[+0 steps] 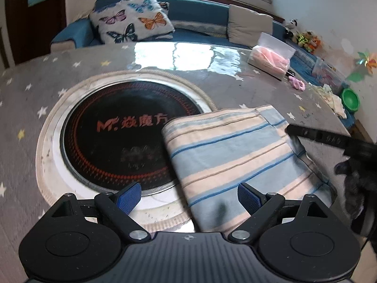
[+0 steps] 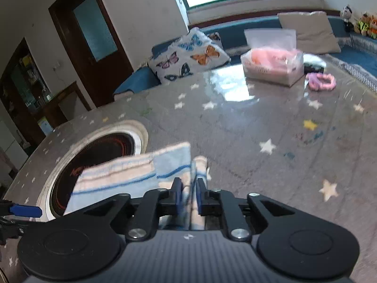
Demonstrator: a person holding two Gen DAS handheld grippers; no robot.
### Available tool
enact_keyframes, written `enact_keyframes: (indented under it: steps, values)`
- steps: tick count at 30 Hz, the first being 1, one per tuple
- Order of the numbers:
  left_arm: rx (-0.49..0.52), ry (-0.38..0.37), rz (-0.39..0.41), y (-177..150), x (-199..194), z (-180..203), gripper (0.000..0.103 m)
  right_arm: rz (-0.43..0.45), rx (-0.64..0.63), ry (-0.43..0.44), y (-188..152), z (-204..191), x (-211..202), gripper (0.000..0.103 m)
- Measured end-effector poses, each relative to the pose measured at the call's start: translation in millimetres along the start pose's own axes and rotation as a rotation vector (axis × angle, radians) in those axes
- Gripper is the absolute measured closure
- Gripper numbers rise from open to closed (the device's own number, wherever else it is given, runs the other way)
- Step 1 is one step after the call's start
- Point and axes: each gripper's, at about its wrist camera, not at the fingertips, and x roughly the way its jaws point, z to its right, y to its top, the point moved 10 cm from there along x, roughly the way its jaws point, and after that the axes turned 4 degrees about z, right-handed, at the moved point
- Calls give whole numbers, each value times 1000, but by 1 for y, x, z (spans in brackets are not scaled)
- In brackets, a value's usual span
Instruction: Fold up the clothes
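Observation:
A folded striped cloth, light blue and peach with thin blue lines, lies on the table, partly over the round black cooktop. My left gripper is open above the cloth's near edge, blue pads wide apart and empty. My right gripper is shut on the cloth's edge, with fabric pinched between its pads. In the left wrist view the right gripper's finger reaches in over the cloth's right side. The cloth also shows folded in the right wrist view.
The grey star-patterned table carries a clear bag of pink things and a pink ring toy at the far side. A green bowl stands at the right edge. A blue sofa with a butterfly cushion stands behind.

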Motion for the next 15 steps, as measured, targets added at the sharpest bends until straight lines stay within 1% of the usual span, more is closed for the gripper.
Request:
enact_keyframes:
  steps: [2, 6, 11, 13, 15]
  values:
    - [23, -3, 2, 0, 1, 7, 12, 21, -17, 9, 7, -3, -8, 87]
    - [80, -10, 5, -4, 5, 22, 11, 30, -84, 75, 11, -22, -22, 87]
    - [167, -34, 16, -14, 4, 43, 11, -34, -181, 155, -10, -44, -31, 87]
    - [215, -43, 25, -20, 3, 53, 11, -55, -204, 171, -20, -48, -34, 86]
    - [251, -52, 29, -26, 2, 60, 11, -74, -226, 168, -31, -47, -37, 86]
